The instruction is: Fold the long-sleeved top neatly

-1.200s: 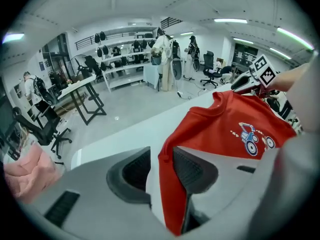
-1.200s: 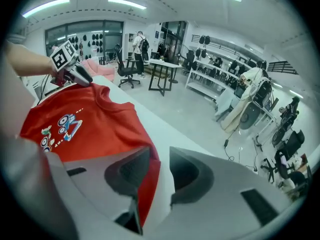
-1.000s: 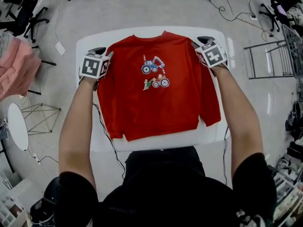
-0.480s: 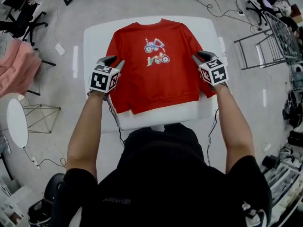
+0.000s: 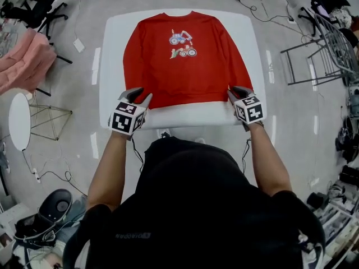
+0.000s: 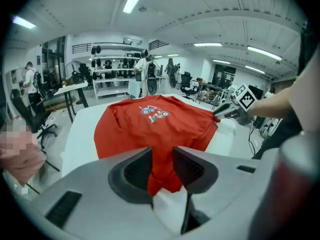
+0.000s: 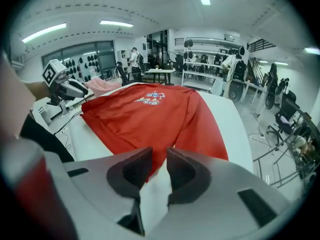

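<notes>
A red long-sleeved top (image 5: 185, 66) with a small vehicle print lies flat and face up on the white table (image 5: 185, 116), its sleeves down along its sides. My left gripper (image 5: 139, 94) is at the near left hem corner. In the left gripper view (image 6: 162, 156) the red corner shows in a narrow gap between the jaws. My right gripper (image 5: 235, 91) is at the near right hem corner, by the sleeve cuff. Its jaws have just been closing, and in the right gripper view (image 7: 159, 159) a tip of red cloth lies in the gap. Neither pair of pads visibly presses.
A pink cloth (image 5: 22, 60) lies on the floor at the left, near a round white stool (image 5: 18, 121). A metal rack (image 5: 314, 49) stands to the right. Cables run over the floor around the table. My body is close against the table's near edge.
Both grippers have come from the top's shoulders down along its sides to the near hem corners. The top lies on the table as before.
</notes>
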The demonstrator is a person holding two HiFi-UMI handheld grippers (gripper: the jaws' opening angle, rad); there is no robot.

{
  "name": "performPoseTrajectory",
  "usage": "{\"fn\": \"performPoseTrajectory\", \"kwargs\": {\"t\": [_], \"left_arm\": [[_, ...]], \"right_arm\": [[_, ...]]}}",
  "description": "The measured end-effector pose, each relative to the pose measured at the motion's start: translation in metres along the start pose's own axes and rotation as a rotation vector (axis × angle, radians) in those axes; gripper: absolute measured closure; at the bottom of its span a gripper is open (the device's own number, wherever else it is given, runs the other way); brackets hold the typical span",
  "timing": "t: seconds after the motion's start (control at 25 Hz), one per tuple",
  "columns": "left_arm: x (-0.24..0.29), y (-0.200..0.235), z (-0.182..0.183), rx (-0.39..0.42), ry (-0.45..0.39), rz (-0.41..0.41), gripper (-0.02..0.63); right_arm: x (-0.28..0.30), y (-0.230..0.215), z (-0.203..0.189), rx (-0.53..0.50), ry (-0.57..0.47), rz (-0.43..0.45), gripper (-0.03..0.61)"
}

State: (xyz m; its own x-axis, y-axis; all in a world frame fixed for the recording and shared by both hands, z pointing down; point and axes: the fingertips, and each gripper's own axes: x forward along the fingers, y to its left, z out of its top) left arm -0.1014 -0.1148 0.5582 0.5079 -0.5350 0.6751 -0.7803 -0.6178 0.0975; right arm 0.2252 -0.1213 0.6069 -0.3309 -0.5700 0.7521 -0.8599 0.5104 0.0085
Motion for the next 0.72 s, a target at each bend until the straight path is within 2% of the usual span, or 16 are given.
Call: {"fn": "performPoseTrajectory", "kwargs": {"t": [0.12,0.28,0.4,0.52,0.64,0.72], "left_arm": [[-0.006,-0.021,-0.024,-0.025,0.017,0.034,0.488],[0.001,-0.041,-0.061,0.054,0.118,0.095,0.488],[0.016,-0.042,-0.082,0.115,0.183,0.159,0.485],[0.027,-0.034,-0.087,0.143,0.206,0.230,0.485],[0.035,-0.017,-0.089,0.121,0.230,0.298,0.485],[0.040,-0.010,-0.093,0.093,0.253,0.314,0.485]], "right_arm": [[-0.005,0.008,-0.023,-0.042,0.012,0.022,0.480],[0.000,0.017,-0.046,-0.044,0.041,0.070,0.455],[0.008,0.017,-0.049,0.069,0.041,0.106,0.437],[0.017,0.021,-0.047,0.198,0.036,0.133,0.447],[0.023,0.023,-0.047,0.339,0.047,0.140,0.470],[0.023,0.023,-0.048,0.382,0.047,0.149,0.504]]}}
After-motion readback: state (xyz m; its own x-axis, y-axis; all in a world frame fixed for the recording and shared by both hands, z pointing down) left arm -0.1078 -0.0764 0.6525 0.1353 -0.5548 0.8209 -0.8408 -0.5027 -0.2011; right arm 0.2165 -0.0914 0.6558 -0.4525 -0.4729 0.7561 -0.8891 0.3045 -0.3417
